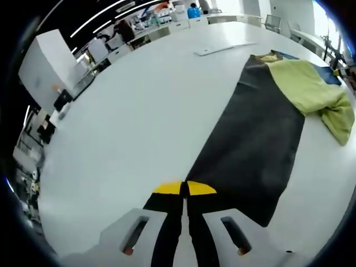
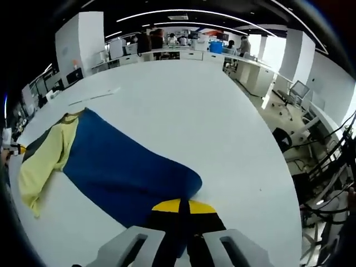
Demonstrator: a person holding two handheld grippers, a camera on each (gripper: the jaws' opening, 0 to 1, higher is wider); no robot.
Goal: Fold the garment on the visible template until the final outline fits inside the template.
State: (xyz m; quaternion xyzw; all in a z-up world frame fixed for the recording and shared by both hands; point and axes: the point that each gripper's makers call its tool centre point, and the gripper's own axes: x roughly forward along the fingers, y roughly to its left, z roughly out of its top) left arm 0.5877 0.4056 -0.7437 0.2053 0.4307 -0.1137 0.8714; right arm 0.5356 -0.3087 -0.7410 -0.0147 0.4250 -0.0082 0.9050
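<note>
A yellow-green garment (image 1: 311, 89) lies crumpled at the far end of a long black sheet (image 1: 250, 144) on the white table (image 1: 139, 111). In the right gripper view the same garment (image 2: 44, 156) sits at the left, partly on a long blue cloth (image 2: 122, 161) that runs toward me. My left gripper (image 1: 184, 188) is shut, its yellow tips at the near left edge of the black sheet. My right gripper (image 2: 183, 206) is shut, its tips over the near end of the blue cloth. I cannot tell whether either pinches fabric.
A flat white strip (image 1: 222, 48) lies on the table beyond the black sheet. Desks, several people and monitors stand past the table's far edge (image 2: 167, 53). Office chairs and cables are on the floor to the right (image 2: 311, 150).
</note>
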